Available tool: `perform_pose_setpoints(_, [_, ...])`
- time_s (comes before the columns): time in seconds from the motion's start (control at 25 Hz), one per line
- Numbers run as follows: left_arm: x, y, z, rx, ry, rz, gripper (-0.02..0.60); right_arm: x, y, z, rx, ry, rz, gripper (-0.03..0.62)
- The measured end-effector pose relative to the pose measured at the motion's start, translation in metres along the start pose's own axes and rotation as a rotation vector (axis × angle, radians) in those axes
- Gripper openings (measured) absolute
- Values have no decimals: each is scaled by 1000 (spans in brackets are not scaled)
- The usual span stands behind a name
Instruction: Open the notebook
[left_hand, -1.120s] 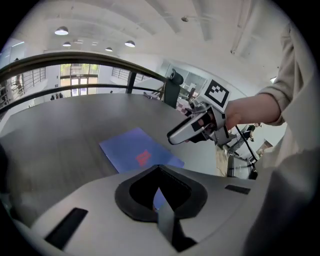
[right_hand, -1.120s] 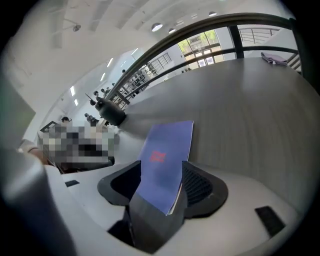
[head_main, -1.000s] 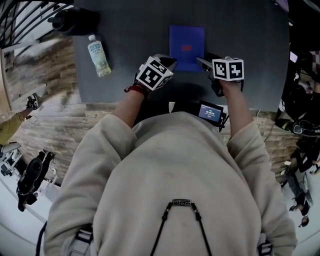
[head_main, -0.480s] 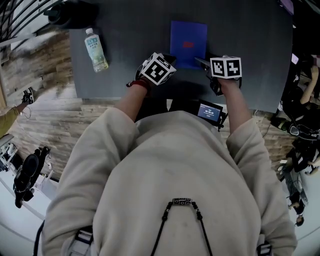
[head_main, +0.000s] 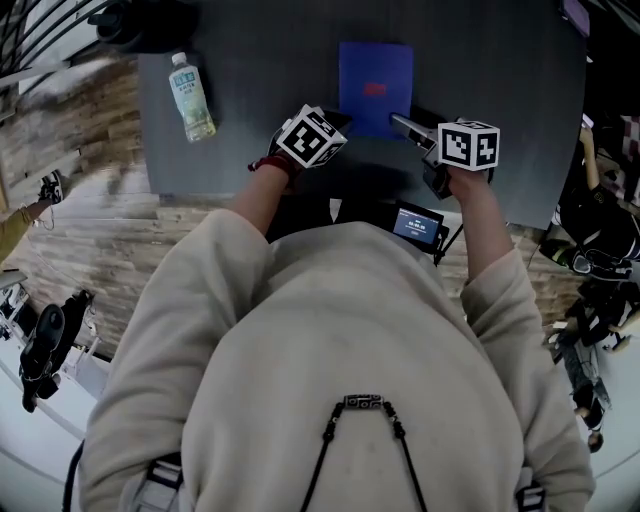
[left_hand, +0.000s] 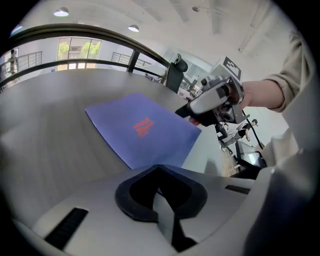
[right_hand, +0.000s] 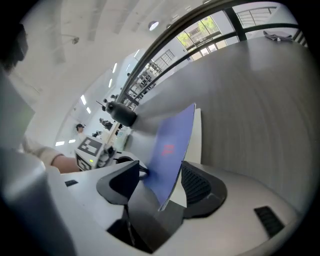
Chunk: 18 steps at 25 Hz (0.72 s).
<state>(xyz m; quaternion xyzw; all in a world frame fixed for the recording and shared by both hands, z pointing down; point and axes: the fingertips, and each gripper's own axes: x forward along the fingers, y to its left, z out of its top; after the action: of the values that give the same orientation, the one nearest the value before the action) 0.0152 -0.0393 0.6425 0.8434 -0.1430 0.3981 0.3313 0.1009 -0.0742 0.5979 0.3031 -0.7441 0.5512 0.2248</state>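
Bottle (head_main: 191, 97) sits far left on the dark tabletop (head_main: 250, 70); we can't read its label, too small. Left gripper (head_main: 340, 122) is clenched on nothing, at the near left corner of the notebook (head_main: 375, 70). Notebook is blue and lies flat mid-tabletop, with red print (head_main: 375, 91) on the cover, unreadable. We judge it thin and light with a bendy cover, likely to slide on the smooth top, so pin it and peel the cover up by one corner. Right gripper (head_main: 398, 122) has its jaws apart, the cover's near right corner between them and white pages showing beside it; not pinched, we think.
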Motion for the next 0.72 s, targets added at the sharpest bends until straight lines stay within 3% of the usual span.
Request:
perform_pose_setpoints(0.2, [-5,-6,1,31,-78,-53,3,-18,76,14,-77,-43,235,272])
perform_pose_setpoints(0.32, [-22,-3,12,-8,-165,-73,3,-18,118,18,-162,-33,318,272])
perform_pose_setpoints(0.52, [-72,10,11,-129,-313,-40,3,3,164,19,-270,3,371,272])
perform_pose_setpoints(0.72, [-118,18,-20,-204,-361,10,3,39,187,11,-319,59,381,272])
